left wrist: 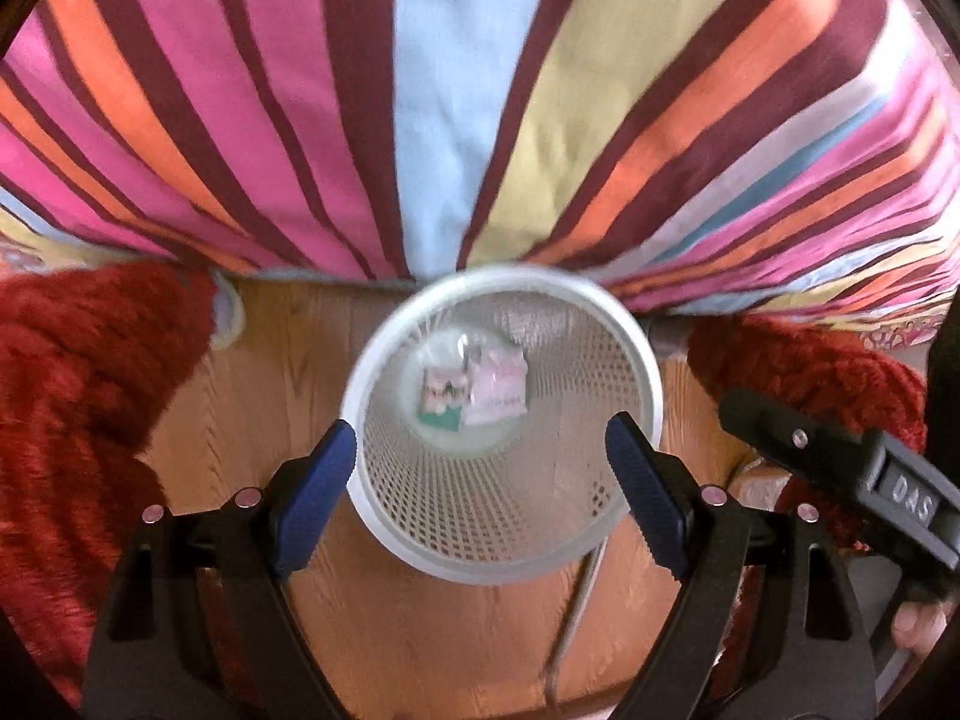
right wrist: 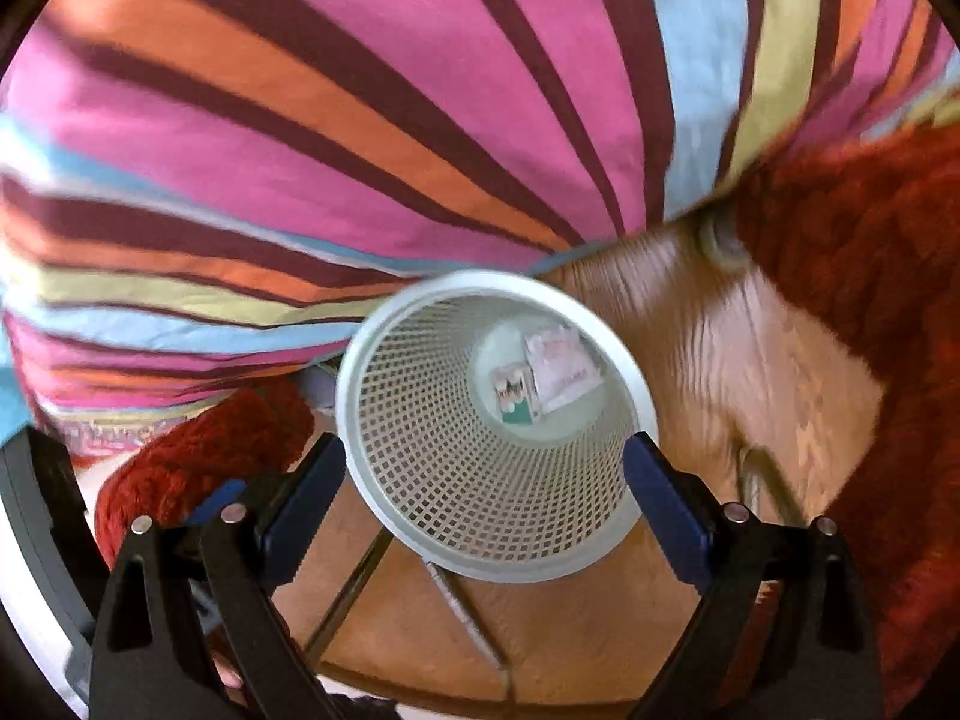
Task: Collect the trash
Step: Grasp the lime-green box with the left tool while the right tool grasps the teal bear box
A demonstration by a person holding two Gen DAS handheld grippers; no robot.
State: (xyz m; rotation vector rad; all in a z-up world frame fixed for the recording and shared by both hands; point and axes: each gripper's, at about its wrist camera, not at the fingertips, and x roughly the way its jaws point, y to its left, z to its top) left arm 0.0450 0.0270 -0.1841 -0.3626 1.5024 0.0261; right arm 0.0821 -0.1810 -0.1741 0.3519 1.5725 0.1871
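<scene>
A white mesh wastebasket (left wrist: 516, 276) stands on the wooden floor, and both views look straight down into it. On its bottom lie a green-and-white packet (left wrist: 441, 399), a pink-and-white packet (left wrist: 498, 387) and a bit of clear wrap. My left gripper (left wrist: 480, 426) hangs above the basket, open, with nothing between its blue pads. The right wrist view shows the same basket (right wrist: 636, 372) with the green packet (right wrist: 513, 396) and the pink packet (right wrist: 561, 369). My right gripper (right wrist: 486, 441) is also open and empty over the rim.
A bedspread (left wrist: 420, 90) striped in pink, orange, maroon and blue hangs behind the basket. Red fuzzy fabric (left wrist: 78, 390) flanks the basket on both sides. The right tool's black body (left wrist: 852, 480) reaches in from the right. Thin metal rods (right wrist: 468, 618) cross the floor (right wrist: 750, 360).
</scene>
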